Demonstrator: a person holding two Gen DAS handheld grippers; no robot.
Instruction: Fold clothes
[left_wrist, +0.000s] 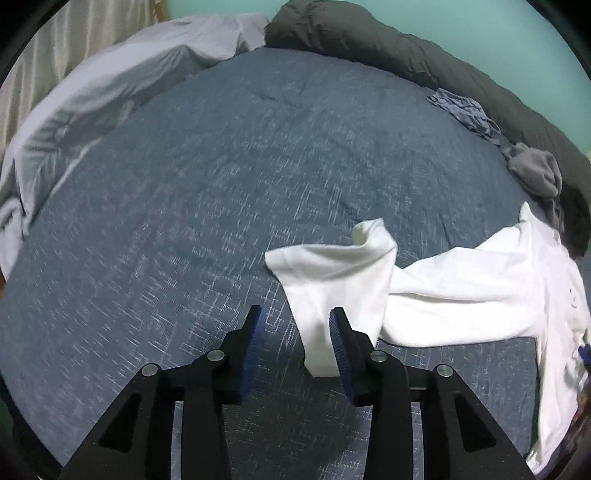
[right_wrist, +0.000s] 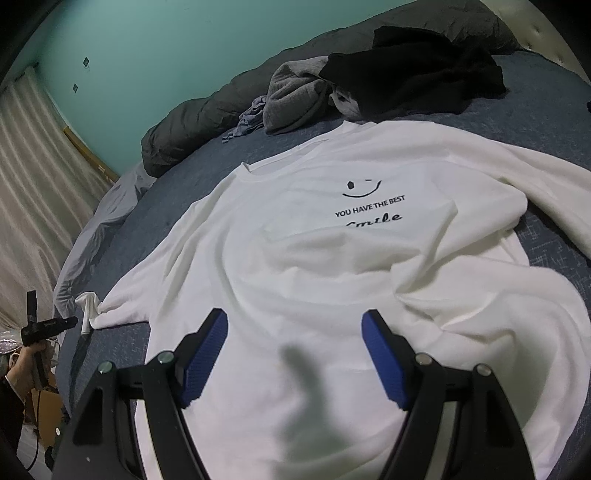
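Spreading the shirt (right_wrist: 332, 266) flat on the bed (left_wrist: 221, 166) looks like the step in hand — best done by laying the left sleeve (left_wrist: 340, 280) straight out before any fold. Shirt: white, face up, smile print near the collar, rumpled through the body. Sleeve twisted, its cuff standing between the left gripper (left_wrist: 297, 332) jaws, which are parted, one pad touching cloth but not clamping. Right gripper (right_wrist: 293, 354) hovers released over the hem — holding nothing.
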